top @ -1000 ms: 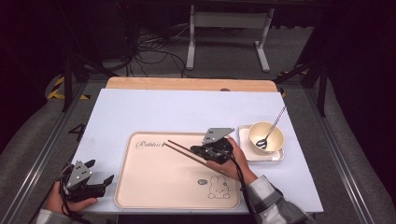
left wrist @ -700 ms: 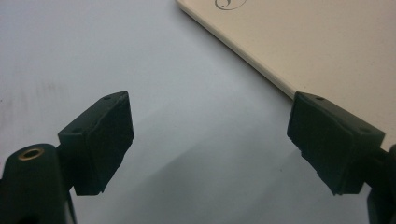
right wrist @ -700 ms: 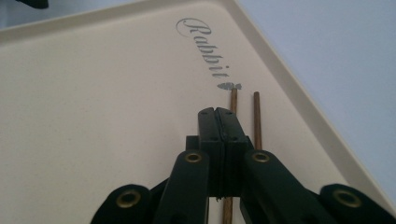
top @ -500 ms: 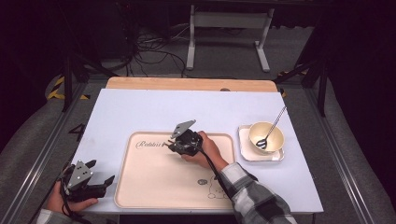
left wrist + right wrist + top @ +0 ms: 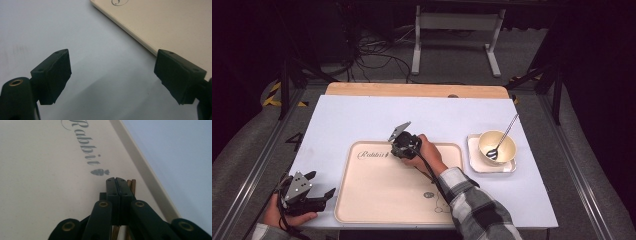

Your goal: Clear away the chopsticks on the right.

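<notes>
My right gripper (image 5: 394,151) is over the far edge of the cream tray (image 5: 377,195), by its "Rabbit" print. In the right gripper view its jaws (image 5: 116,180) are pressed together with nothing seen between them. A pair of brown chopsticks (image 5: 131,185) lies on the tray (image 5: 37,170) just under and beside those jaws; the hand hides them in the high view. My left gripper (image 5: 321,184) rests on the white mat off the tray's near left corner. It is open (image 5: 112,75) and holds nothing, with the tray's edge (image 5: 175,25) just beyond.
A cream bowl (image 5: 497,145) with a metal spoon (image 5: 504,132) in it stands on a white square plate (image 5: 477,165) to the right of the tray. The wooden table edge (image 5: 412,90) runs along the back.
My right gripper has moved left from beside the bowl to the tray's far edge near the print. The chopsticks, plain a second ago, are now under the hand. The left gripper stayed put.
</notes>
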Motion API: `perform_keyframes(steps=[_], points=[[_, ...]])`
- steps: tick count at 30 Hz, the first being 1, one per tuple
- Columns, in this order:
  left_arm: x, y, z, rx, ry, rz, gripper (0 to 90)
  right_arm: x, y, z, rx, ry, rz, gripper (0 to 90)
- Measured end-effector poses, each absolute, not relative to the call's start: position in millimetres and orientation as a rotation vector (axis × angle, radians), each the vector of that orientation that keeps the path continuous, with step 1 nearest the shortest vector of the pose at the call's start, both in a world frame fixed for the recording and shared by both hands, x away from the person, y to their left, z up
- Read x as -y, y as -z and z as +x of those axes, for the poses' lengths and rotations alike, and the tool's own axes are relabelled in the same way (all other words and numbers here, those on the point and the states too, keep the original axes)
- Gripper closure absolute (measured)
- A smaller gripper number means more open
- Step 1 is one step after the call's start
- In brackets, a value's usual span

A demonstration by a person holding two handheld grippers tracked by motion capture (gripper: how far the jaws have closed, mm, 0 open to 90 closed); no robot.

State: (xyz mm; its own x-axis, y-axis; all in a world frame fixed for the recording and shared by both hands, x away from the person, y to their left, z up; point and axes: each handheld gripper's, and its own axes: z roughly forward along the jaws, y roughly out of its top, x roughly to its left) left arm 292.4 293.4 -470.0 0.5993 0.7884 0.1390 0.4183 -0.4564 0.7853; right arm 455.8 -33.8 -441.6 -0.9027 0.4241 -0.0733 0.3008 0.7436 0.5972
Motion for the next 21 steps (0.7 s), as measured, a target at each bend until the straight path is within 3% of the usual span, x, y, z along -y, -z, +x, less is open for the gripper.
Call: perform_keyframes(steps=[21], points=[[-287.7, 469.8, 291.9, -0.939, -0.642, 2.111, 14.8, 129.0, 437.4, 456.8, -2.553, -0.749, 0.895, 90.0]])
